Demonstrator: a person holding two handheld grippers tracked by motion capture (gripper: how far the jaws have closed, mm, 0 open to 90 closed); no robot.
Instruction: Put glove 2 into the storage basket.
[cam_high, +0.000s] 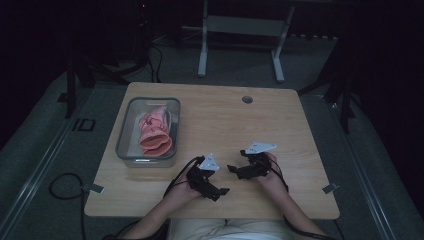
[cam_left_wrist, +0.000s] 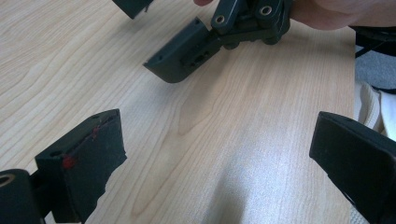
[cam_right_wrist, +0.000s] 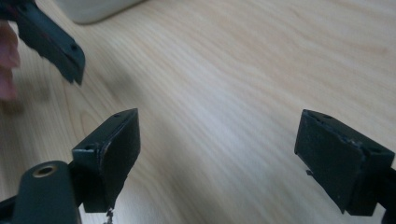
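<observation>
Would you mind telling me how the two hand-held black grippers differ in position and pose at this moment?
The left gripper sits nearer the person's edge of the light wooden table, jaws pointing right; the right gripper sits slightly farther in, jaws pointing left. The left gripper is also the closer one to the grey plastic bin holding pink cloth. Both have their jaws spread wide with nothing between them, over bare wood.
</observation>
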